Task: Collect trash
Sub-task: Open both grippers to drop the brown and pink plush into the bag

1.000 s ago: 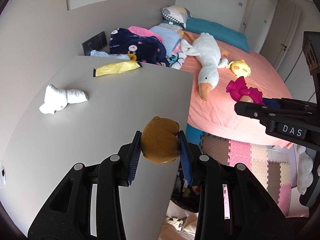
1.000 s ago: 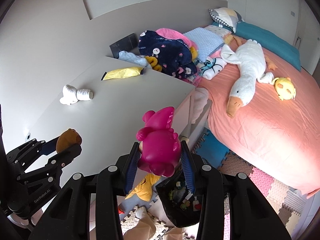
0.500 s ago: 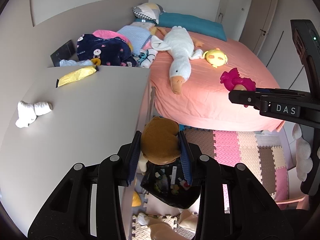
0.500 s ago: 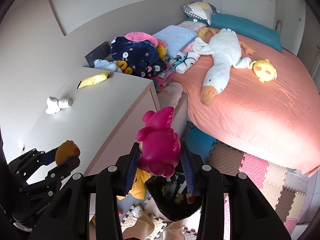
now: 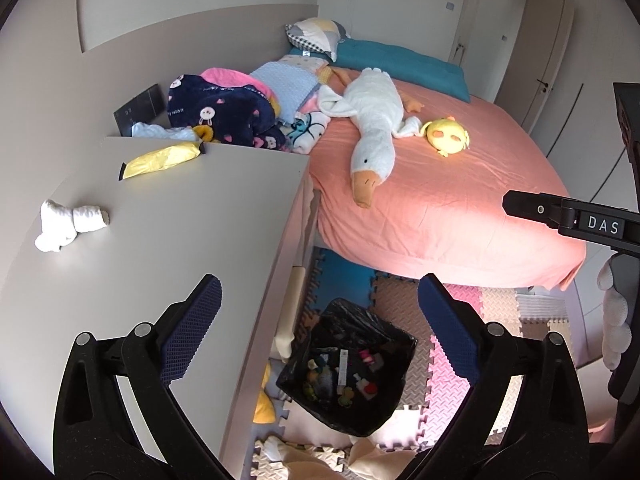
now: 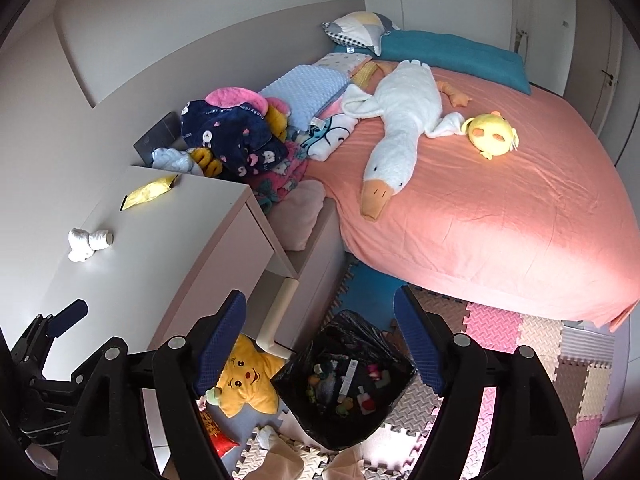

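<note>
1. Over the black trash bag (image 5: pixel 348 364) on the foam floor mats (image 5: pixel 500 320): both tongs hang above its open mouth, pointing down into it.
2. left gripper (image 5: pixel 320 328): jaws opening, spread wide, nothing between the pads. right gripper (image 6: pixel 320 340): jaws also opening, nothing between them. Both released.
3. Bag sits just beside the grey desk (image 5: pixel 180 240), between desk and bed (image 5: pixel 460 208). Small colourful bits lie inside; too small and dark to tell what is what.
4. Step in hand, as I read it: finish the drop. Let both sets of jaws run fully open before pulling away, so nothing snags on the ribbed pads.
5. Keep both tongs over the mouth, not the rim; the bag is soft and its edge sags, so a brush from a finger could fold it shut or tip it.
6. Left for pickup on the desk: yellow wrapper (image 5: pixel 162 159) near the far edge, crumpled white tissue (image 5: pixel 68 226) nearer the wall. Well apart, so 1 per gripper looks workable.
7. Wrapper lies flat: probably needs a low pinch on an end. Tissue is bulky and soft, easy to clamp.
8. Yellow star plush (image 6: pixel 246 380) on the floor beside the bag looks like a toy, not trash. Leave it.
</note>
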The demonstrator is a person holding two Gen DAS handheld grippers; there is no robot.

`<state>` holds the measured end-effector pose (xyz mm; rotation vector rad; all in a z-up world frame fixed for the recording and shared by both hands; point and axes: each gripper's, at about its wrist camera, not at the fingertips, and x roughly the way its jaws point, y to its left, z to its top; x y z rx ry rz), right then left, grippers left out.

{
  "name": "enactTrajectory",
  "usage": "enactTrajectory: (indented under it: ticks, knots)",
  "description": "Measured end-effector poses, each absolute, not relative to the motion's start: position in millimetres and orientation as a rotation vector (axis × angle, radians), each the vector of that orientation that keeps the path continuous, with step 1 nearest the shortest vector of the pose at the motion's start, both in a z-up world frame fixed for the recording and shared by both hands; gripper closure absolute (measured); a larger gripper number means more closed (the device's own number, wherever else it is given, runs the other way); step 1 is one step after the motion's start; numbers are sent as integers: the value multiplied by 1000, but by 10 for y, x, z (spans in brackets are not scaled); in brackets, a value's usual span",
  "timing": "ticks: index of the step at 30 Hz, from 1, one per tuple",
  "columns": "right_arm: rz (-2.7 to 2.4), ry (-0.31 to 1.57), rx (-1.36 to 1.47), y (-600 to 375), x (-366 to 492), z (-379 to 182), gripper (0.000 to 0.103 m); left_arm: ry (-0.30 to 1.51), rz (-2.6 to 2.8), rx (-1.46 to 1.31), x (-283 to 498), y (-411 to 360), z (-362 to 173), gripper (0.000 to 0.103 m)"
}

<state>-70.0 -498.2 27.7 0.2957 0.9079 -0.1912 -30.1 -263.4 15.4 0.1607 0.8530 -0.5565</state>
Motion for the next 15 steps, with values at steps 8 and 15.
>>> enactTrajectory:
  ticks: [8, 15]
  knots:
    - [-162, 920, 282, -4905, -604, 247, 26, 867, -534, 151, -233, -2586, 121, 8]
    - [-132, 931, 270, -4767, -478, 216, 26, 880, -508, 134, -137, -2445, 99, 8]
